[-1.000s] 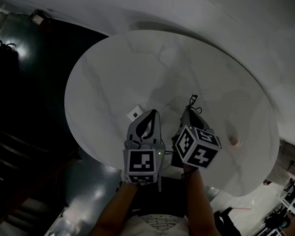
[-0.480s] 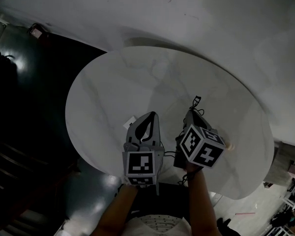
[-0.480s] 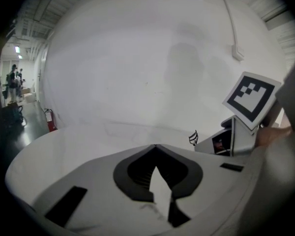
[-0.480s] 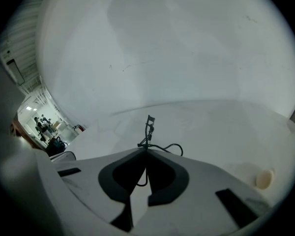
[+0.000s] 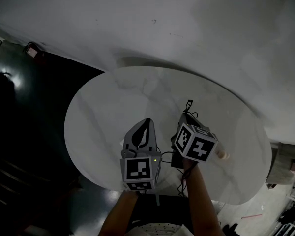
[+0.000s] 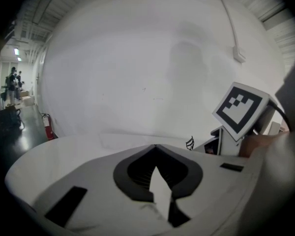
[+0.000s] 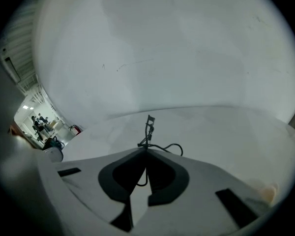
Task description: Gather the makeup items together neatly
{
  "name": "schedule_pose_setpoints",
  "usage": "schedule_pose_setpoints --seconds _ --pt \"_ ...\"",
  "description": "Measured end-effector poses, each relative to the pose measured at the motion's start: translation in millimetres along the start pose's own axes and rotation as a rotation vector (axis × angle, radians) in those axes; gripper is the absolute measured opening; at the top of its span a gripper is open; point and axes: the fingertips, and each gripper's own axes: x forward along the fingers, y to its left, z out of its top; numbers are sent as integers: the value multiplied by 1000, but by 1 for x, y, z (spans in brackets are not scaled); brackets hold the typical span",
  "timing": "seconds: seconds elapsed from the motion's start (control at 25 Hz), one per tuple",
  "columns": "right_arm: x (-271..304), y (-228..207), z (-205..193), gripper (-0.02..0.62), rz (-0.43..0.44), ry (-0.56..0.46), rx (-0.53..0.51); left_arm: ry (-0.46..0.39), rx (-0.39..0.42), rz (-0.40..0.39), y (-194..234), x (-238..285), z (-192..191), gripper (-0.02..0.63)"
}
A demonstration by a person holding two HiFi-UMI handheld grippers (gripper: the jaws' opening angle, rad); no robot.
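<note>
The left tool (image 5: 148,121) is closed and empty, at lower centre of the frame. The right tool (image 5: 186,115) beside it grips the eyelash curler (image 5: 189,104), which projects from its tips over the tabletop (image 5: 113,107).

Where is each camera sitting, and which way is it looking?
Head view: on the person's head, looking steeply down at the round table; both arms, the left gripper and the right gripper show.
Left gripper view: on the left gripper, looking along its shut jaws across the table; the right gripper's marker cube shows.
Right gripper view: on the right gripper, looking along jaws shut on the eyelash curler.
Shared: all three show the eyelash curler.
</note>
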Motion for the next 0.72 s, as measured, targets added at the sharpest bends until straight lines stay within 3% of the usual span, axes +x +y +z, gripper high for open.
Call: schedule_pose_setpoints --seconds 0.72 --pt "65 20 -18 18 -37 141 -37 81 -30 43 31 16 -22 38"
